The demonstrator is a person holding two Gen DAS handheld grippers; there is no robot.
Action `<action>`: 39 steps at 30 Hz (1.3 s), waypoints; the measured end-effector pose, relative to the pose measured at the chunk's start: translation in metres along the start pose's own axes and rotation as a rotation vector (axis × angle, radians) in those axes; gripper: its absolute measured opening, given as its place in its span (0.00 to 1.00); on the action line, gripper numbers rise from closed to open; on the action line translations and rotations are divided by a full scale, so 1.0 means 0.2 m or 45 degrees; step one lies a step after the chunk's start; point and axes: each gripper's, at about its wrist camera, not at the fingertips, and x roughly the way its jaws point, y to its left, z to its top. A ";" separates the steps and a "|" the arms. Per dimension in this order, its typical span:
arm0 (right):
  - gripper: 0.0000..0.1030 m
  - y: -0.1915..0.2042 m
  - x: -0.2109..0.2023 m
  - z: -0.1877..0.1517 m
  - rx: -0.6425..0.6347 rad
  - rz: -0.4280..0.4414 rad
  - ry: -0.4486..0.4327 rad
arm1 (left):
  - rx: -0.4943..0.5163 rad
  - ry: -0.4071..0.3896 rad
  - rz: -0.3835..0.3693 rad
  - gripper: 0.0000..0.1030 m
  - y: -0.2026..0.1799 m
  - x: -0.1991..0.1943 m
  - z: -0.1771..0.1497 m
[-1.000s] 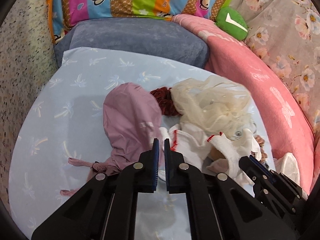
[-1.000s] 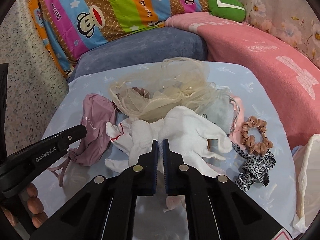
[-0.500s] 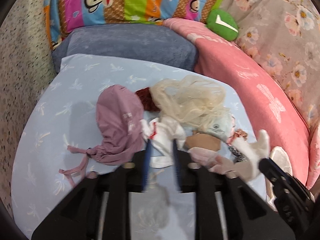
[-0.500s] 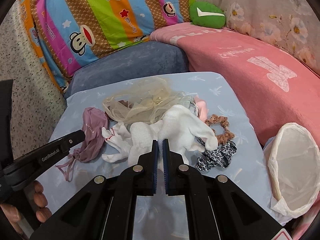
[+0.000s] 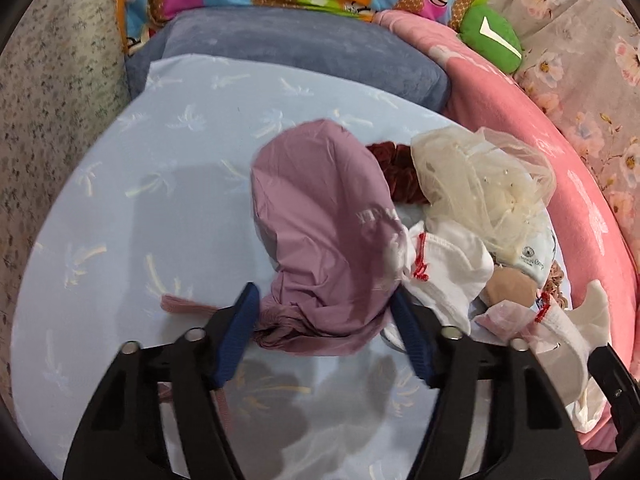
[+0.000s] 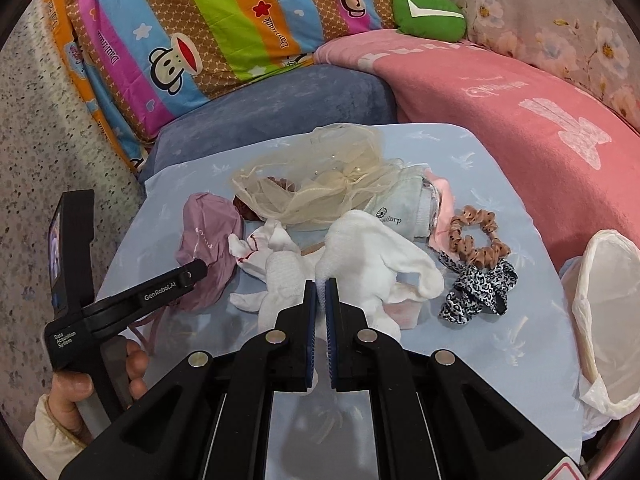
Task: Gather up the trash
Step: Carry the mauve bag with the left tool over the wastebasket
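Here: one mauve pouch [image 5: 320, 240], two white gloves [image 6: 360, 264], two scrunchies [image 6: 476, 240].

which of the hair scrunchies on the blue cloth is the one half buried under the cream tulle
The dark red velvet scrunchie, tucked under the cream tulle; the tan spotted scrunchie and the leopard-print scrunchie lie uncovered.

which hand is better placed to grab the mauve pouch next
Left. The left gripper has just been opening its jaws, which straddle the mauve pouch, pads not yet pressing. The right gripper is shut on a white glove.
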 end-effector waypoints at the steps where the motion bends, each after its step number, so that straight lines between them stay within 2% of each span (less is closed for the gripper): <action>1: 0.04 0.00 0.00 0.00 0.001 -0.001 0.003 | 0.006 0.011 -0.010 0.46 0.00 0.00 -0.01; 3: 0.04 0.01 0.01 0.00 0.009 -0.004 0.007 | 0.022 0.038 -0.039 0.18 -0.02 0.01 -0.02; 6: 0.04 0.02 0.00 -0.01 0.012 -0.008 0.008 | 0.032 0.061 -0.093 0.03 -0.04 -0.03 -0.05; 8: 0.04 0.02 -0.01 -0.01 0.015 -0.007 0.003 | 0.048 0.044 -0.103 0.01 -0.06 -0.07 -0.07; 12: 0.04 0.03 -0.07 -0.01 0.011 -0.007 -0.026 | 0.060 -0.003 -0.137 0.01 -0.11 -0.20 -0.09; 22: 0.04 -0.09 -0.34 0.02 0.056 -0.019 -0.152 | 0.176 -0.131 -0.249 0.00 -0.42 -0.53 -0.11; 31: 0.04 -0.40 -0.56 0.00 0.166 -0.096 -0.248 | 0.344 -0.174 -0.344 0.00 -0.79 -0.67 -0.20; 39: 0.04 -0.75 -0.70 -0.06 0.289 -0.176 -0.299 | 0.500 -0.151 -0.412 0.01 -1.16 -0.66 -0.30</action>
